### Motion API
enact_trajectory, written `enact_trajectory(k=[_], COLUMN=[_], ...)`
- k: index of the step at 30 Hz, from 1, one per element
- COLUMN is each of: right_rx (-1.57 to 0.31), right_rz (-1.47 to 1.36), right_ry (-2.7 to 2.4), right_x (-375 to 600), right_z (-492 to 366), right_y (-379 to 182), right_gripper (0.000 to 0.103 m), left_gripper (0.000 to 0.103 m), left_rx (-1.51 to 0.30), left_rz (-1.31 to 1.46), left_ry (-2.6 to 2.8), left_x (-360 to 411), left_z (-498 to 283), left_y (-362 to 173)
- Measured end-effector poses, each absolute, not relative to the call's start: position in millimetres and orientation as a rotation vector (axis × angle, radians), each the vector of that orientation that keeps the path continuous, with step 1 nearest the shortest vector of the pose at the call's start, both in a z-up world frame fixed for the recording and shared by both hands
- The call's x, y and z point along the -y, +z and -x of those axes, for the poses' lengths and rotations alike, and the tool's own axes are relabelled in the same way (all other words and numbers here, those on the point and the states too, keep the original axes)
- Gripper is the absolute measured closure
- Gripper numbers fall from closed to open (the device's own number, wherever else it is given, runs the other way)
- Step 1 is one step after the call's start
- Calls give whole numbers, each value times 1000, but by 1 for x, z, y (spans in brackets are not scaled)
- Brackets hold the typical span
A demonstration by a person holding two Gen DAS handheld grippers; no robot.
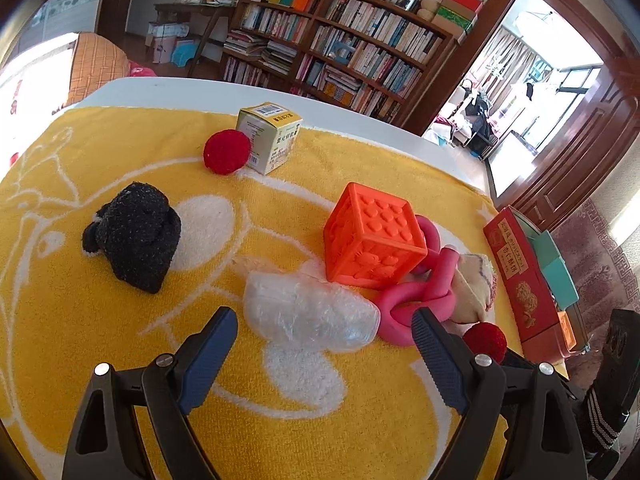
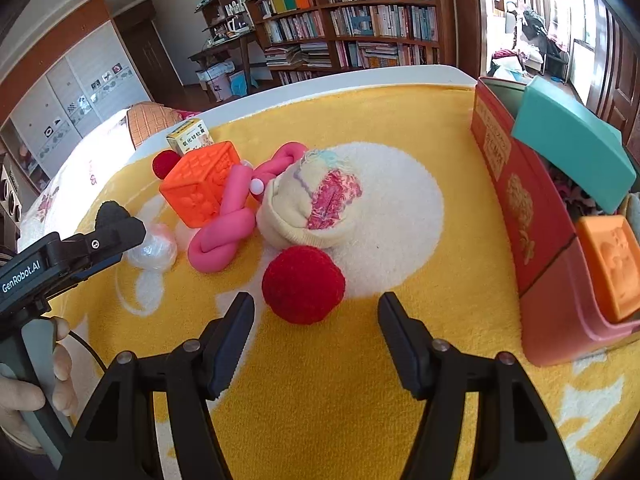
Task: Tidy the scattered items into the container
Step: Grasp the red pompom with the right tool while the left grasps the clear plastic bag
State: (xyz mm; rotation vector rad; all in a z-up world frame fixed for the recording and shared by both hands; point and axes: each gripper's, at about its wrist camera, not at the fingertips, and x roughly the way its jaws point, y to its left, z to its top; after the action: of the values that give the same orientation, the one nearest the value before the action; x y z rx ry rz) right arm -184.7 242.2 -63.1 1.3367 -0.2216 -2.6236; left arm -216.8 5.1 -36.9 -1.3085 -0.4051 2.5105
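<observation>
1. The container (image 2: pixel 516 216) is a red box standing at the right edge of the yellow towel (image 2: pixel 320 380). Only my right view looks into it: one teal block (image 2: pixel 572 140) and one orange embossed block (image 2: pixel 612 264) sit inside.
2. My right gripper (image 2: pixel 316 308) stands open and empty, with one red knitted ball (image 2: pixel 303 285) just beyond its fingertips, untouched.
3. My left gripper (image 1: pixel 324 324) is wide open, holding nothing; one clear plastic bundle (image 1: pixel 308 312) lies just ahead between its fingertips.
4. Only my left view shows one black knitted piece (image 1: pixel 134 236) lying apart on the left.
5. Across both views I count two red balls; the second red ball (image 1: pixel 227 151) touches one small yellow-and-white carton (image 1: pixel 267 138) at the far side.
6. In the middle heap: one orange embossed cube (image 1: pixel 372 236), one pink knotted rope (image 2: pixel 224 236), one cream sock bundle (image 2: pixel 312 208), all touching.
7. My right view alone shows a hand (image 2: pixel 36 384) on the left gripper's handle.
</observation>
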Motion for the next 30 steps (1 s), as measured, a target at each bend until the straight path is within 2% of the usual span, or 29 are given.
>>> enact_trajectory(k=[10, 11, 12, 13, 16, 30], right_rx=[221, 213, 208, 206, 233, 190], right_rz=[-1307, -1307, -1307, -1309, -1297, -1185], right_ry=[-2624, -2626, -2629, -2632, -2621, -2690], right_x=[-238, -237, -236, -236, -239, -238], right_z=[184, 184, 184, 184, 184, 172], right_y=[-63, -62, -62, -62, -62, -49], right_gripper=[34, 37, 46, 50, 65, 68], left_gripper=[13, 14, 18, 30, 33, 33], left_rx=[335, 324, 307, 289, 324, 403], left_rz=[1316, 1314, 1315, 1316, 1309, 1194], left_ry=[2548, 2553, 2562, 2572, 2565, 2561], left_x=[-11, -12, -13, -13, -9, -5], left_z=[224, 225, 224, 224, 221, 202], left_y=[-51, -51, -51, -51, -49, -20])
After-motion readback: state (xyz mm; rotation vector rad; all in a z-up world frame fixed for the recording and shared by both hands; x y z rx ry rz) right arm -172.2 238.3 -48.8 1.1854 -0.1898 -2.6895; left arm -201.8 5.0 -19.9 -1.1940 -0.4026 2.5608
